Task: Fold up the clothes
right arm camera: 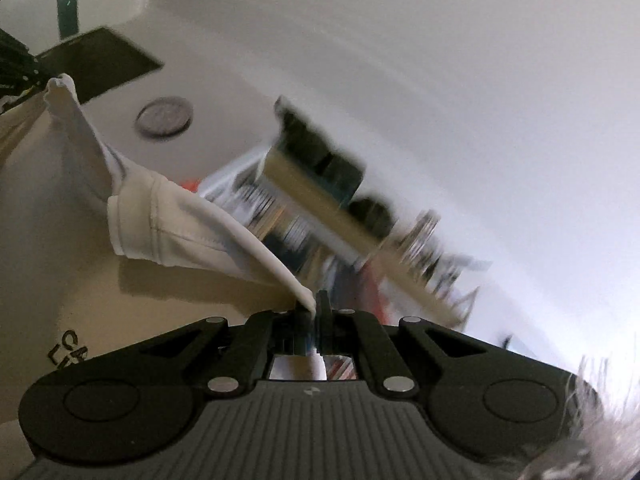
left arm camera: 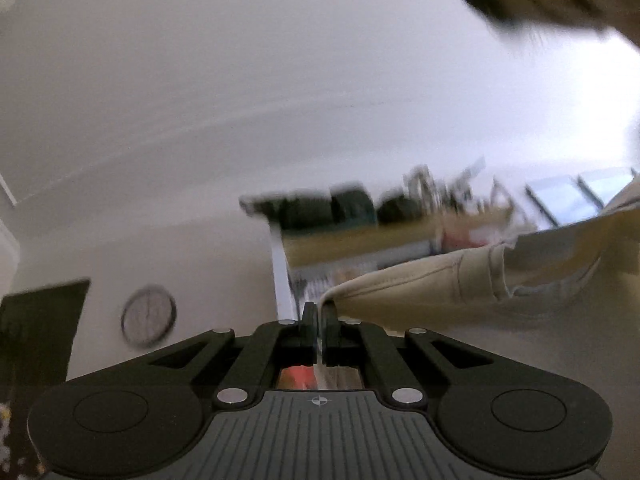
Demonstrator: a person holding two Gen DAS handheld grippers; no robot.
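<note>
1. One cream garment hangs in the air between two hand-held grippers, both tilted up toward a wall and shelf; no counter is in view.
2. The left hand-held gripper is clamped on one edge of the cloth; the right hand-held gripper is clamped on another edge.
3. Progress seems early: the garment is lifted and stretched out, with one short sleeve loose. No fold is visible, so folding and laying down appear to remain.
4. Count: one garment, two grippers, one round wall clock. The shelf's blurred contents cannot be counted.
</note>
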